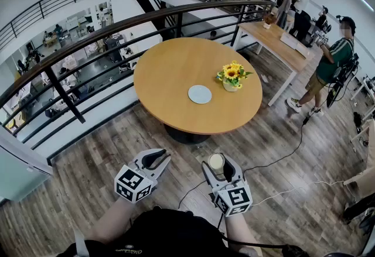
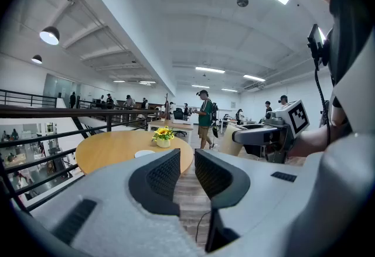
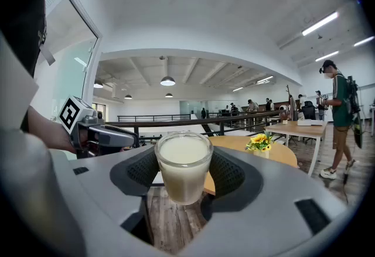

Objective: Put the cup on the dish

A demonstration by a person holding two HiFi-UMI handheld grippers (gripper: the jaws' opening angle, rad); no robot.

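Observation:
A glass cup (image 1: 217,161) (image 3: 183,168) full of milky white liquid stands upright between the pads of my right gripper (image 1: 221,163) (image 3: 183,177), which is shut on it. I hold it over the wooden floor, short of the round wooden table (image 1: 170,74). The pale dish (image 1: 200,94) (image 2: 144,154) lies flat near the table's middle with nothing on it. My left gripper (image 1: 157,159) (image 2: 187,162) hovers beside the right one, its jaws a narrow gap apart with nothing between them.
A small pot of yellow flowers (image 1: 232,76) (image 2: 163,136) stands just right of the dish. A dark railing (image 1: 88,39) curves behind the table. A person (image 1: 328,65) stands at the right by a long table (image 1: 281,39). A cable (image 1: 281,159) trails over the floor.

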